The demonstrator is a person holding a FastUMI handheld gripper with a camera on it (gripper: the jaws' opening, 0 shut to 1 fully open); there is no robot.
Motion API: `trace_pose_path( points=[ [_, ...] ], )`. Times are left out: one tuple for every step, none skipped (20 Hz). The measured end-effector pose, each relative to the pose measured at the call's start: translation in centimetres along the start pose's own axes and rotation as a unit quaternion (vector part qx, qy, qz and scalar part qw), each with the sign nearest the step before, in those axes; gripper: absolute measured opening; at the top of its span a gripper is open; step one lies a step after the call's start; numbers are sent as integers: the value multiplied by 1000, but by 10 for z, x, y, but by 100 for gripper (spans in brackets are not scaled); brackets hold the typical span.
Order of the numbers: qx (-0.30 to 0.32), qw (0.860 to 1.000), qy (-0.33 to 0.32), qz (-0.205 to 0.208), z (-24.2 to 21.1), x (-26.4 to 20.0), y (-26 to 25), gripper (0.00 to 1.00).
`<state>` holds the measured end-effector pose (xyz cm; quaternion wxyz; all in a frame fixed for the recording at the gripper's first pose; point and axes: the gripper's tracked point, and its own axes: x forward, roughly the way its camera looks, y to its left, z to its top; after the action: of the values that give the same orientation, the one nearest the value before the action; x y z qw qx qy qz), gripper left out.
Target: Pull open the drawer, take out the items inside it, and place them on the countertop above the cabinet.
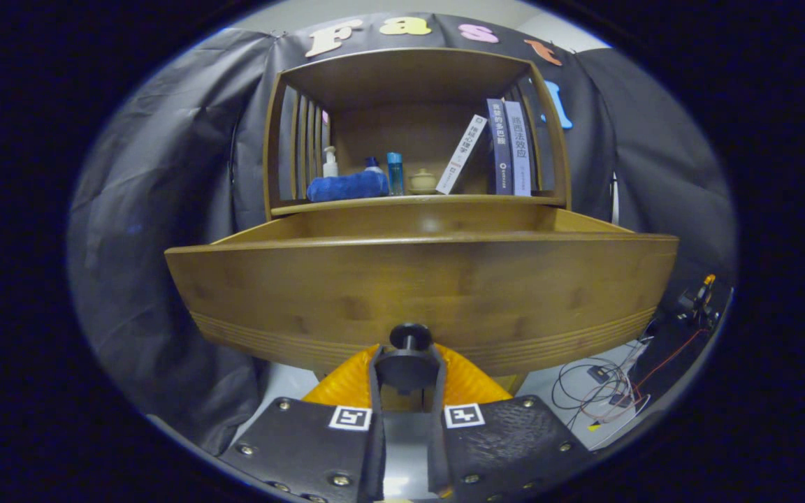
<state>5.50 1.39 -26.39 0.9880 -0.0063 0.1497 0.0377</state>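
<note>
Black and round, the knob (pixel 410 337) of the drawer (pixel 422 293) sits right between my tongs' two fingers. My tongs (pixel 407 370) are pressed in on it, pinching it from both sides. The drawer is pulled out toward me, and its wooden front fills the space just ahead of my fingers.

I think a few things could go wrong. The knob is small and smooth, so my fingers could slip off if I tug at a slant. If I pull too far, the drawer could come out of the cabinet (pixel 416 126) and tip down.

I am low, so the drawer front hides what is inside. I cannot see any items in there yet.

Beyond the drawer, on the shelf top, sit a blue cloth (pixel 347 187), small bottles (pixel 394 173) and some books (pixel 507 147). They take up room where the items must go.
</note>
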Motion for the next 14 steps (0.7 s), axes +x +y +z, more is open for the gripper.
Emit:
trace_pose_path(
  points=[
    [3, 1000, 1, 1, -1, -2, 0, 24],
    [2, 1000, 2, 1, -1, -7, -1, 24],
    [-3, 1000, -15, -3, 4, -15, -4, 32],
    [-10, 999, -34, -1, 11, -20, -3, 40],
    [-18, 999, -46, -3, 24, -26, -2, 42],
    [-26, 998, -55, -8, 35, -30, -2, 42],
    [-31, 997, -61, -18, 43, -33, -6, 43],
    [-28, 997, -74, -25, 53, -39, -9, 43],
    [-23, 996, -84, -30, 63, -40, -10, 52],
    [-17, 995, -88, -31, 74, -41, -9, 61],
    [-12, 996, -88, -28, 80, -43, -8, 70],
    [-11, 996, -87, -28, 87, -45, -9, 79],
    [-8, 995, -93, -29, 99, -50, -11, 89],
    [-4, 994, -108, -32, 115, -54, -13, 98]
  ],
)
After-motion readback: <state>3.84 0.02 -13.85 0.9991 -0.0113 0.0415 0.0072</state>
